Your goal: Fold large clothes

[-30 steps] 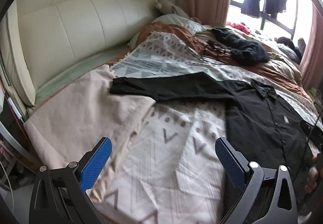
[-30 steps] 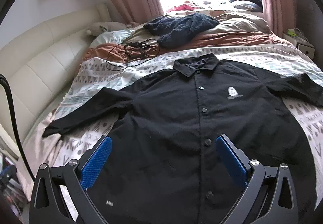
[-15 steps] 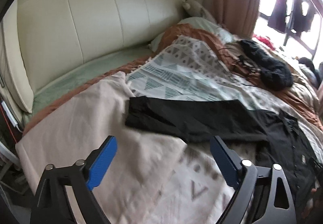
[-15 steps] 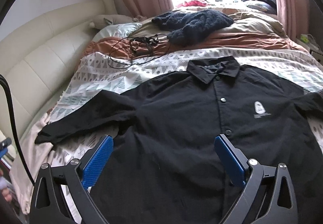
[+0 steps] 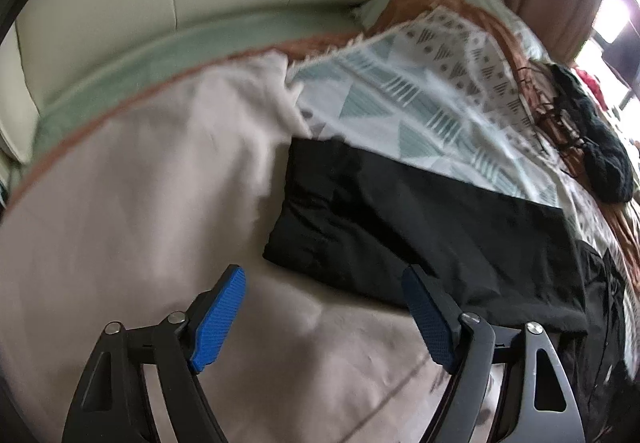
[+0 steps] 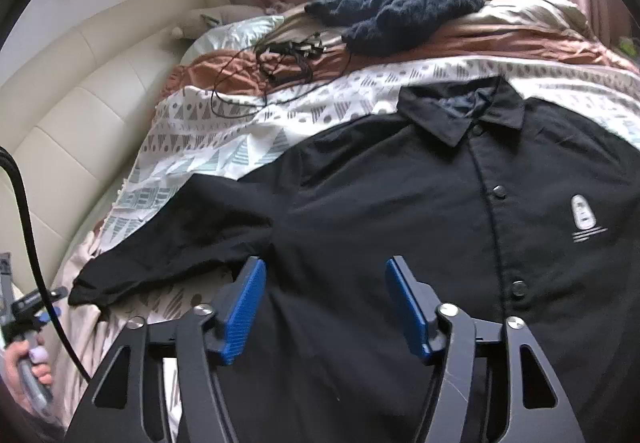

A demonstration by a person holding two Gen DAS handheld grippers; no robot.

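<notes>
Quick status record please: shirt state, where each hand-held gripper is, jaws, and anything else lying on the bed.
shirt: black shirt spread flat, front up, buttoned, unfolded
sleeve: cuff lying on the pink blanket
left hand-held gripper: open, just short of the cuff, holding nothing
right hand-held gripper: open, over the shirt near the armpit, holding nothing
other items: dark knit garment, tangled cable

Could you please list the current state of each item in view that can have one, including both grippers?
Black button-up shirt: lying flat, face up, buttoned, unfolded.
Shirt's long sleeve: stretched out sideways, cuff on the pale pink blanket.
Left gripper: jaws open, empty, just short of the cuff.
Right gripper: jaws open, empty, over the shirt near the armpit.
Dark knitted garment: crumpled, unfolded.
Black cable: tangled.
</notes>
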